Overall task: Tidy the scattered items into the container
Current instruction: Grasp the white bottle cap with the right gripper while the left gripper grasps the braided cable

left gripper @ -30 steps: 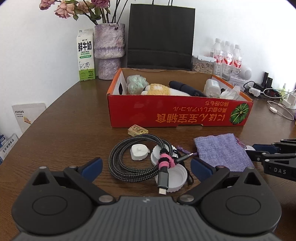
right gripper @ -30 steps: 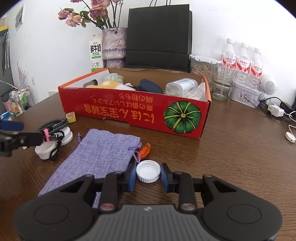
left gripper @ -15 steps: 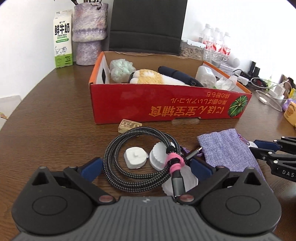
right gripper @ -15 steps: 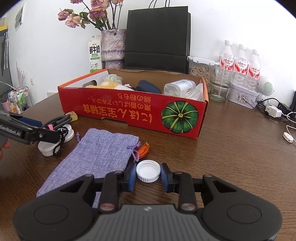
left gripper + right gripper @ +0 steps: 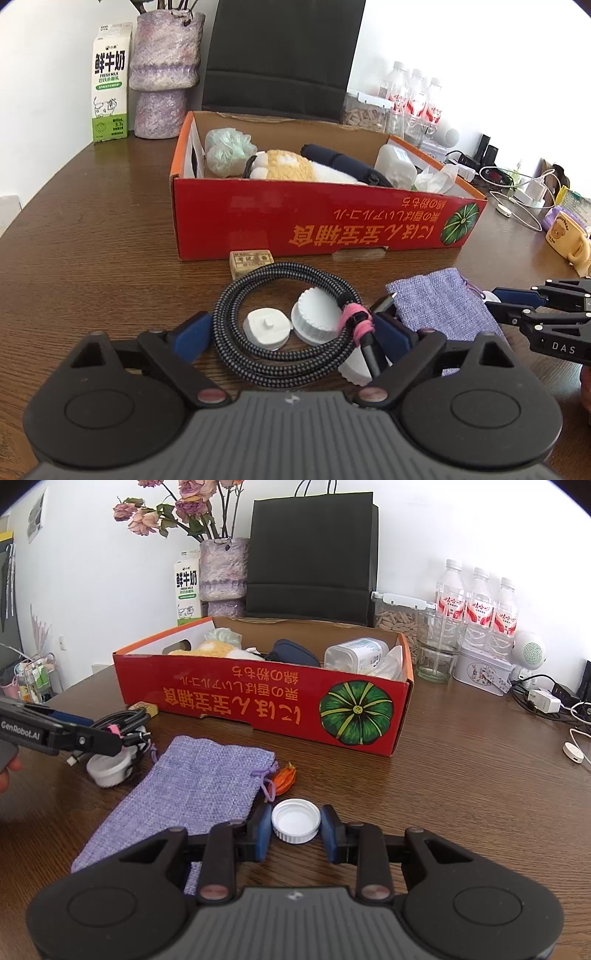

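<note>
On the table (image 5: 92, 236), the box (image 5: 314, 218) sits at 12 o'clock in the left wrist view, with the block (image 5: 250, 261) just before its front wall. The coiled cable (image 5: 280, 321) lies before the block, ringing two caps (image 5: 266, 328). The pouch (image 5: 439, 314) lies at 3 o'clock of the cable. In the right wrist view, the bottle cap (image 5: 295, 820) lies at 5 o'clock of the pouch, between the fingers (image 5: 263, 830) of the right gripper (image 5: 295, 830). Behind the box stand the milk carton (image 5: 110, 83), vase (image 5: 164, 70) and bag (image 5: 284, 55); the bottles (image 5: 476, 609) stand at its 2 o'clock.
</note>
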A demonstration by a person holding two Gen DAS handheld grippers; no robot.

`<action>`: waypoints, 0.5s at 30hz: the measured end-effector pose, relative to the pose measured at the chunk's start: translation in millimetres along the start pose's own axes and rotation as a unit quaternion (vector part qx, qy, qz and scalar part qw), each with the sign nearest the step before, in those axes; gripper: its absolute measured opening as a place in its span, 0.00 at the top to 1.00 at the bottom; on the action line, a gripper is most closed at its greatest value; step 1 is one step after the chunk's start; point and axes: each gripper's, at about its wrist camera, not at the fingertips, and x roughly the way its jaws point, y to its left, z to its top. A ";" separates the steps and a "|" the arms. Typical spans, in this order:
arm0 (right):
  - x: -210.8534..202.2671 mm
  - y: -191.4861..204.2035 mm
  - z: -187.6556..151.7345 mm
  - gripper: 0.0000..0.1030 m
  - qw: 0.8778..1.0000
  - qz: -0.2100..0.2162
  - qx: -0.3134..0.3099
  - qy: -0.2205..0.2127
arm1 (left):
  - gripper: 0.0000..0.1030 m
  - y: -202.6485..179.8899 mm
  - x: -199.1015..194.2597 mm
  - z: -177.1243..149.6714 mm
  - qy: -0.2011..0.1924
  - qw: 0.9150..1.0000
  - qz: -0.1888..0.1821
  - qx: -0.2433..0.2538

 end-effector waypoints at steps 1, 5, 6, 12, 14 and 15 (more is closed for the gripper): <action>-0.1 0.4 0.1 0.73 1.000 -0.001 -0.001 0.000 | 0.10 -1.9 -0.9 -0.5 -0.001 1.000 0.005 0.005; -0.4 1.4 0.1 0.73 1.000 -0.003 -0.003 -0.001 | 0.12 -10.4 -5.7 -4.2 -0.015 1.000 0.023 0.013; -0.5 1.7 0.0 0.73 1.000 -0.005 -0.004 -0.001 | 0.13 -12.3 -7.2 -4.9 -0.019 0.999 0.027 0.015; -1.8 3.5 -0.5 0.74 1.000 -0.017 -0.005 -0.003 | 0.13 -17.8 -17.3 -7.5 -0.041 0.998 0.037 0.006; -3.7 4.3 -0.6 0.74 1.000 -0.021 -0.005 -0.008 | 0.13 -20.2 -20.5 -7.9 -0.048 0.998 0.038 0.004; -4.9 4.5 -0.8 0.74 1.000 -0.022 -0.004 -0.012 | 0.13 -20.9 -21.9 -8.1 -0.051 0.998 0.038 0.003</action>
